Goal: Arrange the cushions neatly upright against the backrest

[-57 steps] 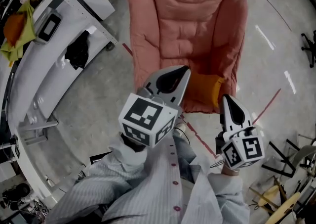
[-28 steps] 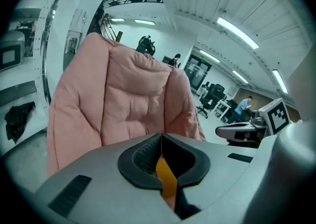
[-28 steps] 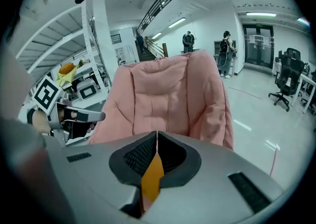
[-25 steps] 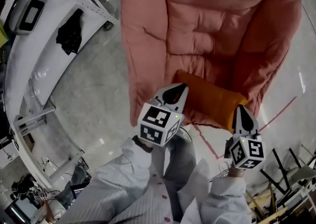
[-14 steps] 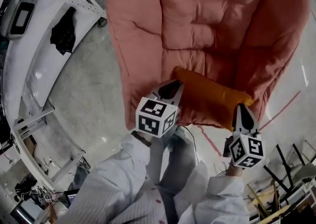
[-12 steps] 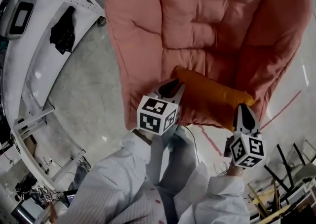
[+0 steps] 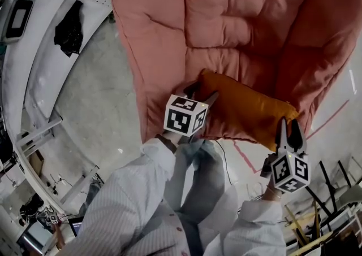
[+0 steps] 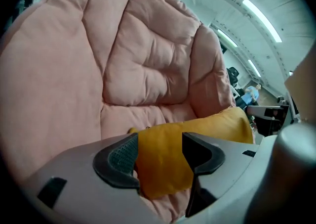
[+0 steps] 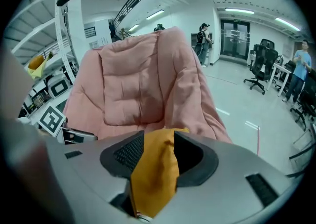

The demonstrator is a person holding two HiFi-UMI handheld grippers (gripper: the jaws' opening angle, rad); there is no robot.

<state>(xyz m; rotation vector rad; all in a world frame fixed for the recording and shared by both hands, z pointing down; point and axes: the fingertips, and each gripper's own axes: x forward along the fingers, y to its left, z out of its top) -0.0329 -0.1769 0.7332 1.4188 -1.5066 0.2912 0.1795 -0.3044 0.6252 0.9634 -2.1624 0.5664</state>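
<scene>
— Head view first. Where's the cushion?

— The orange cushion (image 7: 246,111) lies low across the seat of the pink chair (image 7: 153,51), near the front edge and well short of the backrest (image 7: 226,6). My left hand-held gripper (image 7: 202,92) is at its left end and my right hand-held gripper (image 7: 288,130) is at its right end.

— Left gripper view?

— The jaws sit either side of the cushion's corner w/ orange fabric filling the gap pad to pad. I read that as clamped on it. The padded back rises right behind.

— Right gripper view?

— Same there. A fold of the orange fabric is pinched between the jaws and hangs down below them. Closed on the cushion, not empty.

— So which step?

— Both ends look gripped, so I'd say the grab is done and the lift-and-stand is in hand. The cushion isn't upright yet.

— Next move?

— Prob. raise both ends together, carry it back and tip the top edge onto the backrest, bottom edge down in the seat crease. It needs even height on both sides — corner grips on soft fabric could sag or slip, so go slow, then let go once it leans on its own.
</scene>
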